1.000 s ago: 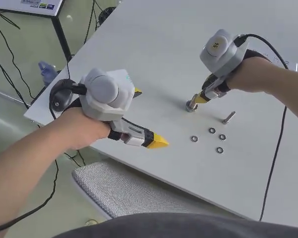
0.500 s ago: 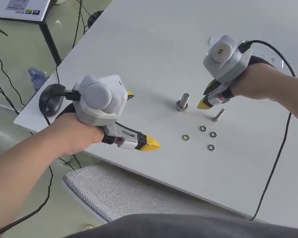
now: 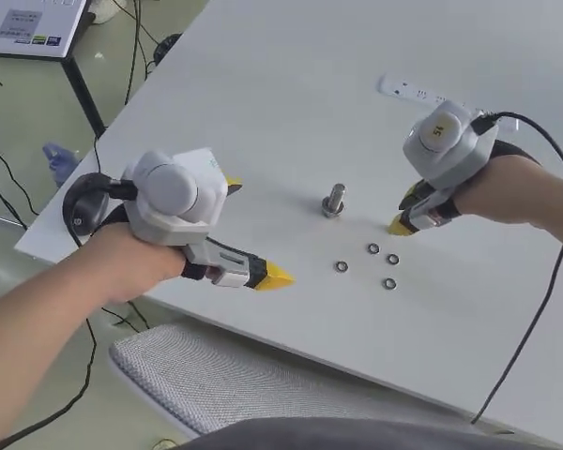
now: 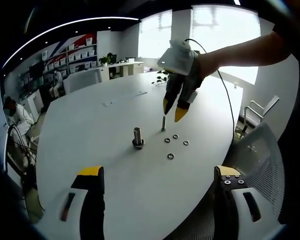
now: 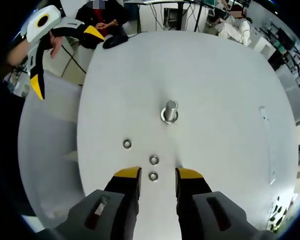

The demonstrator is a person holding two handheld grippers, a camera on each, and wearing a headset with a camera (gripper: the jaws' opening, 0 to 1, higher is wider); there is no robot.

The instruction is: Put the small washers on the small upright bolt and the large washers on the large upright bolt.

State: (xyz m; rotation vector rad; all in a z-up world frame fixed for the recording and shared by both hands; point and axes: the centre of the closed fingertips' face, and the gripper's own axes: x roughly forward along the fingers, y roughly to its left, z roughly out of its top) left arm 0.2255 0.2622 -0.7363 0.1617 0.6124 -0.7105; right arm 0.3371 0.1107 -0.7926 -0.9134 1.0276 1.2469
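On the counter [image 5: 215, 75], washers [image 5: 154, 160] lie before the right gripper [image 5: 158, 173]'s slightly parted jaws.
Left gripper [image 4: 159, 170]'s jaws gape; yellow sticker [image 3: 438, 132] illegible.

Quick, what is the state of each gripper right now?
Left gripper: open, jaws wide apart, holding nothing.
Right gripper: open, a narrower gap, holding nothing.

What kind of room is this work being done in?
Probably an open office or a lab workroom. There is a large white table, big windows light the room, shelves line the far wall, and a mesh office chair sits at the table's edge.
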